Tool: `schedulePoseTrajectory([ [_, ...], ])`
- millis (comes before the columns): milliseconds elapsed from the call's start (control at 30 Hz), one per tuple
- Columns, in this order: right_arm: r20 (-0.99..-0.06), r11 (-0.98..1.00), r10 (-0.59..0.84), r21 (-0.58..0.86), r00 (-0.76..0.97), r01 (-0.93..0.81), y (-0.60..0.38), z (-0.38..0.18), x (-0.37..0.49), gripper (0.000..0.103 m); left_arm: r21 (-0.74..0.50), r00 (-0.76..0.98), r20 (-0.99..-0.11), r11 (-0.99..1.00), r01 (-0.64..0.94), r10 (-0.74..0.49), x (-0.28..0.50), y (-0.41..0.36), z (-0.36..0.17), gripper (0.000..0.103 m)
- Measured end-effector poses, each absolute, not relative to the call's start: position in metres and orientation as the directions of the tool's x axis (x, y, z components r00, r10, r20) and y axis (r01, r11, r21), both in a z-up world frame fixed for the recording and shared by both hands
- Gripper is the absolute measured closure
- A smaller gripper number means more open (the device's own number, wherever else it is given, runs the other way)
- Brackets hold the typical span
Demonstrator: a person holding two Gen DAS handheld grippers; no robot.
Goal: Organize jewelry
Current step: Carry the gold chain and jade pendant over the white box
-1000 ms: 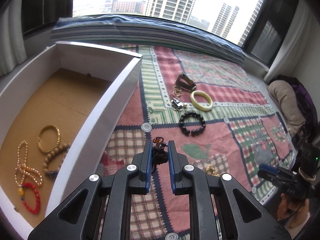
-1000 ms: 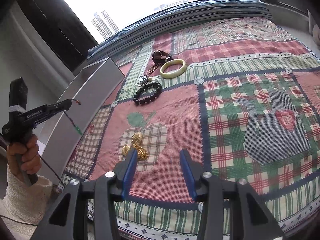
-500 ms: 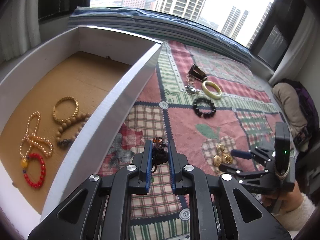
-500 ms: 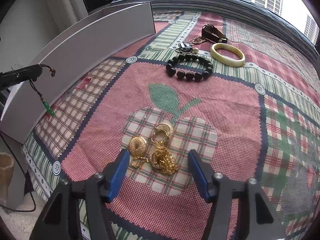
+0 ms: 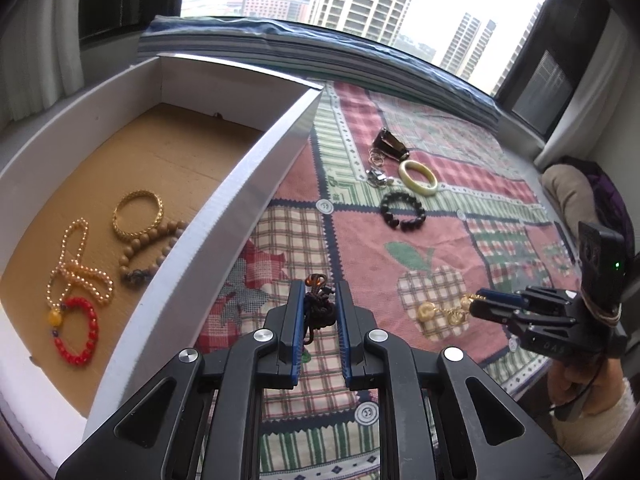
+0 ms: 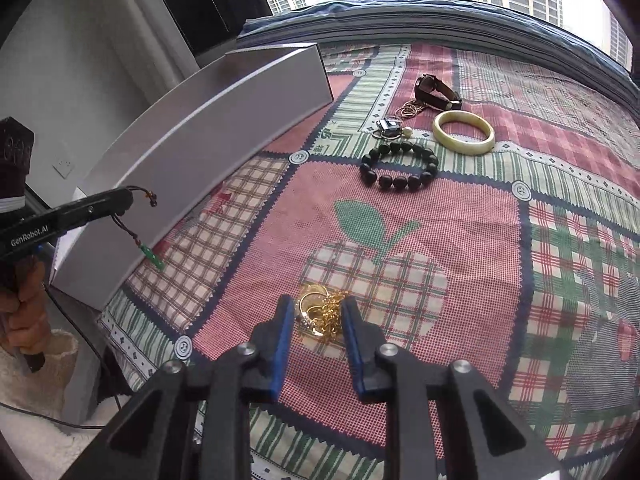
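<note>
The right gripper [image 6: 314, 322] has advanced, fingers now narrowed around the tangled gold chains [image 6: 322, 314] on the woven checked blanket [image 6: 500, 248]; the left gripper [image 5: 318, 312] pinches a knotted cord pendant [image 5: 318, 308] beside the white box's [image 5: 240, 184] rim.

Bed [image 6: 460, 240]: patchwork plaid cover. White box [image 5: 248, 184] at left edge. On cover: watch [image 6: 436, 90], thin gold rings [image 6: 410, 110], silver clip [image 6: 387, 127], pale bangle [image 6: 464, 132], black bead bracelet [image 6: 398, 166], gold jewelry heap [image 6: 320, 312] on apple patch.
</note>
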State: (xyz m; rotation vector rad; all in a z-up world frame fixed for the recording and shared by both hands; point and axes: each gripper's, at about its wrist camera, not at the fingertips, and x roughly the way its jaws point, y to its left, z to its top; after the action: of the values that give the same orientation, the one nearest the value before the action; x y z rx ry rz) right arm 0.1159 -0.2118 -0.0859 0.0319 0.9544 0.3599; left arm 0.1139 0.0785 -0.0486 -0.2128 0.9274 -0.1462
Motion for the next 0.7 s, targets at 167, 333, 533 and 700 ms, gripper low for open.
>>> schedulePoseTrajectory([
  [167,-0.752,0.922,0.376,0.246,0.542,-0.299,-0.217,-0.046,0.116,0.078,-0.269,0.608,-0.759,0.962,0.034,-0.234,0.11,0.083,-0.027,0.09],
  [333,-0.721,0.904,0.421,0.279,0.55,-0.325,-0.213,-0.007,0.124,0.078,-0.28,0.639,-0.731,0.959,0.04,-0.24,0.103,0.093,-0.001,0.09],
  [533,-0.695,0.87,0.476,0.286,0.539,-0.401,-0.184,0.037,0.141,0.078,-0.285,0.674,-0.707,0.958,0.003,-0.213,0.099,0.122,0.03,0.09],
  [700,-0.673,0.831,0.527,0.278,0.519,-0.483,-0.137,0.066,0.161,0.078,-0.269,0.7,-0.701,0.96,-0.083,-0.136,0.1,0.164,0.047,0.09],
])
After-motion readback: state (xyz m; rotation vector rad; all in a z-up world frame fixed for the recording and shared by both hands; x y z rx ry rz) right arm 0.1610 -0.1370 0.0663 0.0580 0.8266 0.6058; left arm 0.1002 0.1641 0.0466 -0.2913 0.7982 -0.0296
